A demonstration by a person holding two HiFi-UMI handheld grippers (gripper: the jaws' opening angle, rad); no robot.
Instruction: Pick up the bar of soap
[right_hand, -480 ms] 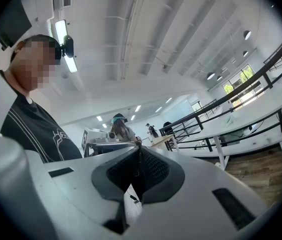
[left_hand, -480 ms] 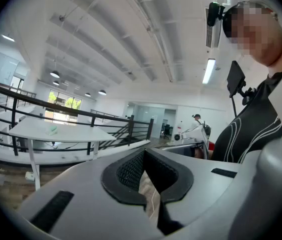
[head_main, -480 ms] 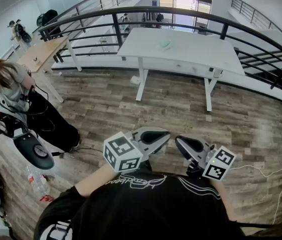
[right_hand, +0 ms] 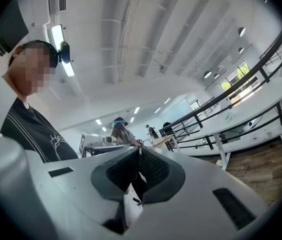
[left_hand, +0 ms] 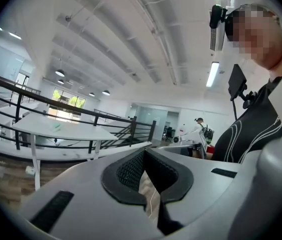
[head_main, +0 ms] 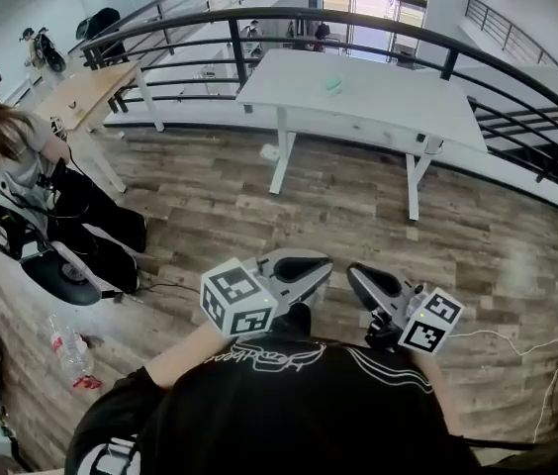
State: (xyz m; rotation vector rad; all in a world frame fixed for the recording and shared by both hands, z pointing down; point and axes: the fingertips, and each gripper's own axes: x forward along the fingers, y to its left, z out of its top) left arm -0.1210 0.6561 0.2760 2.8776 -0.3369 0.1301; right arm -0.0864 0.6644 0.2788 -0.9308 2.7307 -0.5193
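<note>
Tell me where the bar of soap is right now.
In the head view, the bar of soap lies on the white table at top centre, beside the black railing.

Black shirt [head_main: 289,414], white lettering and stripes; grey left claw [head_main: 321,267], right claw [head_main: 355,277]

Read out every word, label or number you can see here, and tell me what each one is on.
No text here is legible.
Shirt: script lettering across the chest, too blurred to read.
Bottle: red label, too small to read.
Cubes: square black-and-white markers only, no words.
</note>
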